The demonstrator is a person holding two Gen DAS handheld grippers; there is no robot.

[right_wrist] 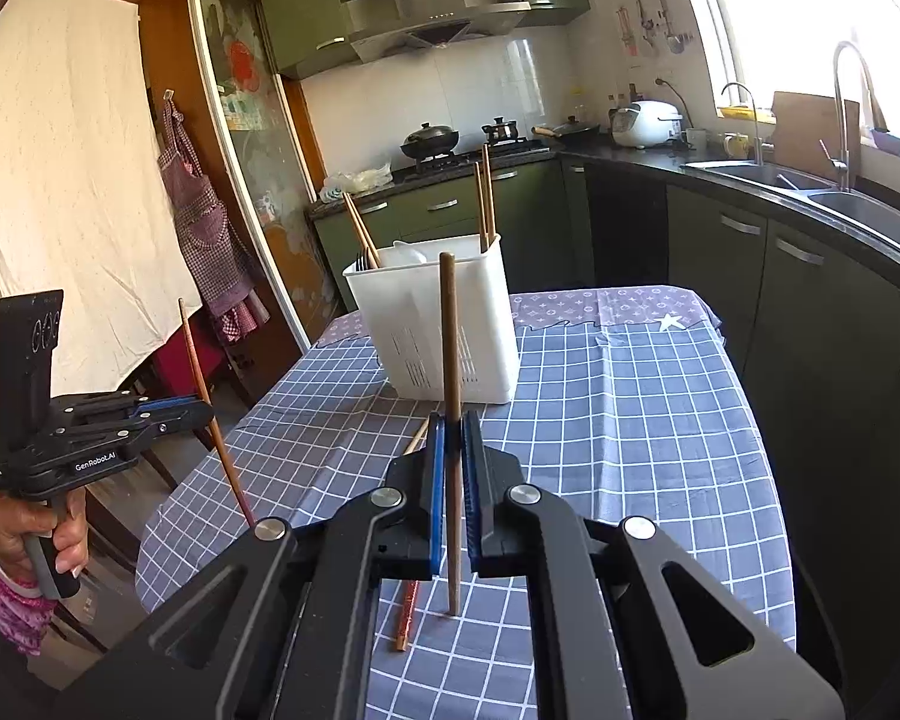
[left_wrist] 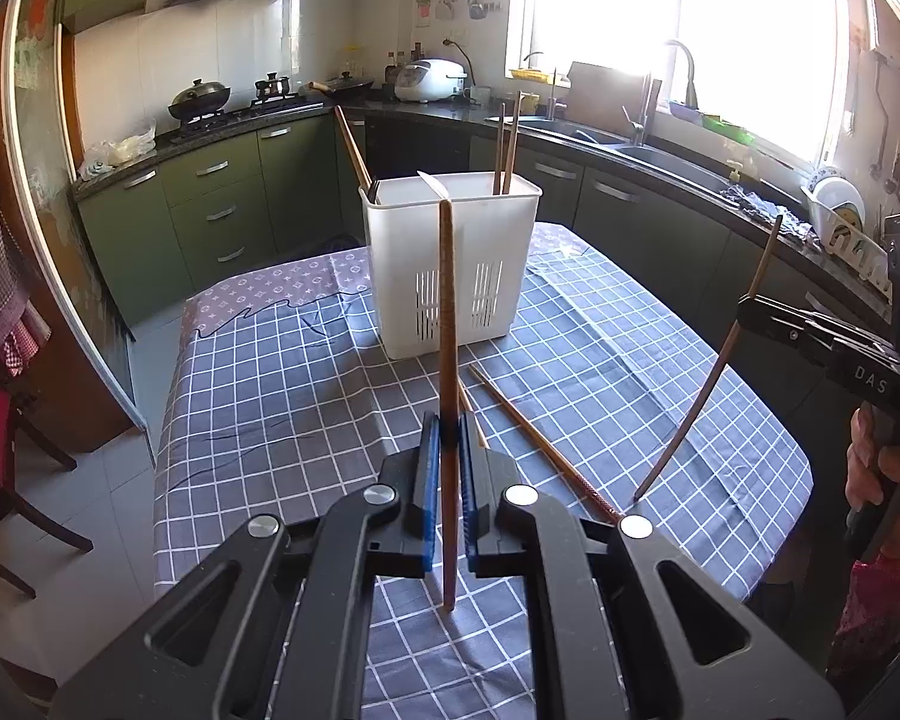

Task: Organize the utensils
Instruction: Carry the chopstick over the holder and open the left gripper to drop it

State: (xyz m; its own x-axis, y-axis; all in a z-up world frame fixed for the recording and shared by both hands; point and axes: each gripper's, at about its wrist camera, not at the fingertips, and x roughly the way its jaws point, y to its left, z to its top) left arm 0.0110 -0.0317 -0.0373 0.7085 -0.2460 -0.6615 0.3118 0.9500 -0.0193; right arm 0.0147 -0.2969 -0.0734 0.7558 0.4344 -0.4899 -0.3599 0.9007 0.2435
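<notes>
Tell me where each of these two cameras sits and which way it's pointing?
Left wrist view: sits on the left gripper, looks along its chopstick toward the white holder; the person's right hand shows at right.
Right wrist view: sits on the right gripper, faces the same holder; the left hand shows at left.
Shared: holder, checked tablecloth, and stove.

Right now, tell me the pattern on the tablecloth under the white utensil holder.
Blue-grey with a white grid check; clearest in the right wrist view.
</notes>
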